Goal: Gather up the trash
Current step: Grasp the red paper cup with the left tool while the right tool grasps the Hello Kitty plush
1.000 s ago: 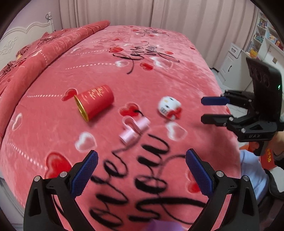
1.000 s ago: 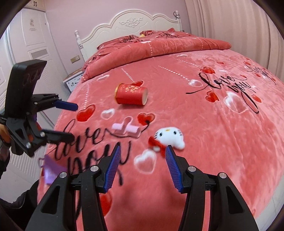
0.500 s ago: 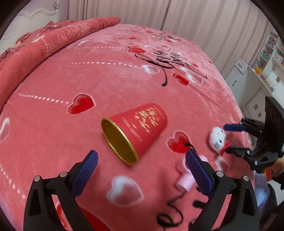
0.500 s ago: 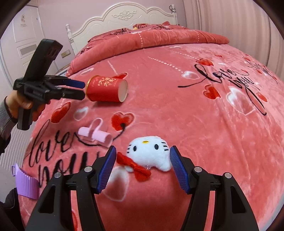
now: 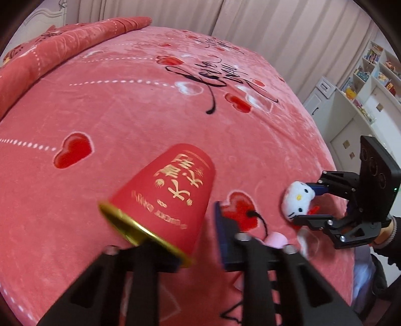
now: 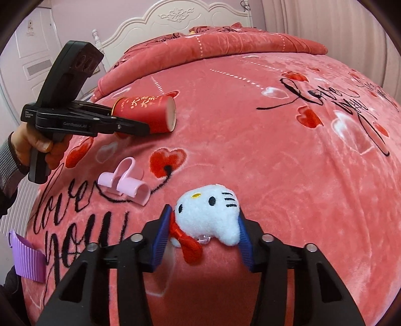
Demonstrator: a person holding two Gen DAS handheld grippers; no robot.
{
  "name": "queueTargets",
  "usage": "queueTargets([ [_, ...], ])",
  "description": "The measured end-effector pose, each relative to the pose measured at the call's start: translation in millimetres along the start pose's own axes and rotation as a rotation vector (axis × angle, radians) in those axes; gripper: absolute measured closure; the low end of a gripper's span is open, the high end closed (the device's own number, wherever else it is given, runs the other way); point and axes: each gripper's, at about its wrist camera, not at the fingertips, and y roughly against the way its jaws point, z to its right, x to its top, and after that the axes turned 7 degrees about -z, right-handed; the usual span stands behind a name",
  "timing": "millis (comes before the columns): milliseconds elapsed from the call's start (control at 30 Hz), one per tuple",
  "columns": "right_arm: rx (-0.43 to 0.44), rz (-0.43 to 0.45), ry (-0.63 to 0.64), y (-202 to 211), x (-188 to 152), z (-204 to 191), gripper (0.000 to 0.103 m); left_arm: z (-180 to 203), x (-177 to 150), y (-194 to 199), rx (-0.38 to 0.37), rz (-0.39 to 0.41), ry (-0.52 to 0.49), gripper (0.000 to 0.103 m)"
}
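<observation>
A red paper cup with a gold rim [image 5: 165, 198] lies on its side on the pink bed cover; it also shows in the right wrist view [image 6: 147, 116]. My left gripper [image 5: 193, 243] has closed on the cup's rim end, one finger on each side. A white cat plush with a red bow [image 6: 210, 218] lies near the bed's edge; it also shows in the left wrist view [image 5: 298, 203]. My right gripper [image 6: 204, 238] has its blue pads pressed on both sides of the plush. A pink plastic clip [image 6: 125, 183] lies between cup and plush.
The bed cover [image 6: 275, 163] has heart prints and black lettering. A folded red quilt [image 6: 213, 45] and white headboard [image 6: 175, 22] lie at the far end. A purple ribbed object [image 6: 26, 260] hangs at the bed's near edge. White shelves [image 5: 371, 75] stand beside the bed.
My left gripper moved in on the cup and closed on its rim end. My right gripper moved forward around the plush and closed on it.
</observation>
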Motion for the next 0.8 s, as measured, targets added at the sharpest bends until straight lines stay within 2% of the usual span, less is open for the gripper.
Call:
queueTargets([
  [67,0.006,0.008,0.0,4,-1,-1,0.061,2,0,0,0.006,-0.008,-0.003,0.093],
  [267,0.011,0.038,0.002,30,-5,-6,0.062,23,-2,22,0.011,0.01,-0.022,0.094],
  [400,0.014,0.051,0.004,55,-14,-14,0.062,50,-10,39,0.021,0.01,-0.061,0.094],
  [800,0.027,0.083,-0.001,147,-77,-58,0.062,153,-71,89,0.03,0.006,-0.132,0.093],
])
